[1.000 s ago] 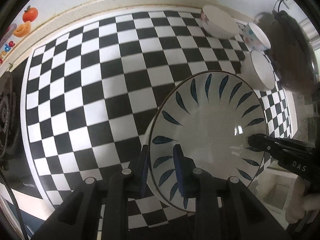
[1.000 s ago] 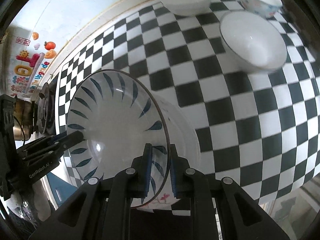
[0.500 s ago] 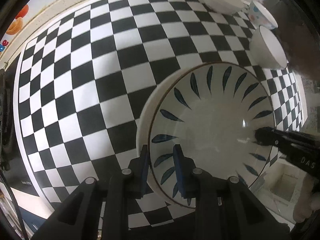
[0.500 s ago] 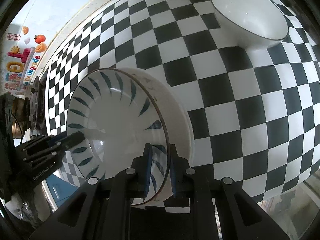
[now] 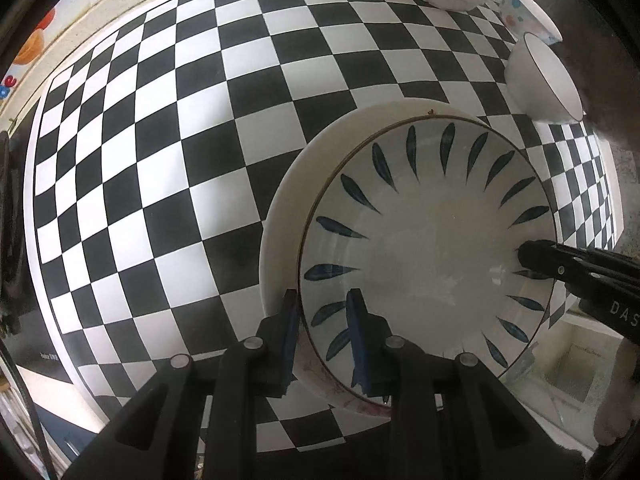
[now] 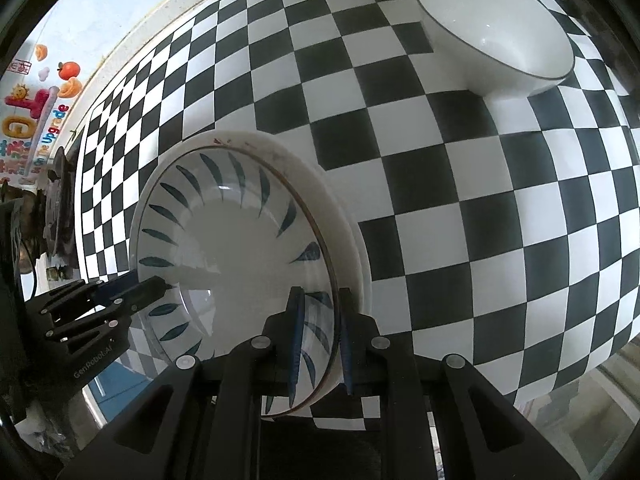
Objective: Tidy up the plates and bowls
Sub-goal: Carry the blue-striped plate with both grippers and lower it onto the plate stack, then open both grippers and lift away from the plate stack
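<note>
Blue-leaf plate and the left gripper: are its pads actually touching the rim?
Touching. In the left wrist view the left gripper has one pad on each face of the blue-leaf plate rim, with no gap showing.

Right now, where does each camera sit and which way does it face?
Left wrist: rides on the left tongs, looking steeply down at the checkered tabletop; its own tongs grip the leaf-pattern plate, and the right tongs enter from the right edge.
Right wrist: rides on the right tongs, also looking steeply down; its own tongs grip the plate's opposite rim, and the left tongs enter from the left edge.
Shared: the plate over a white dish, the plain white bowl, the tabletop.
</note>
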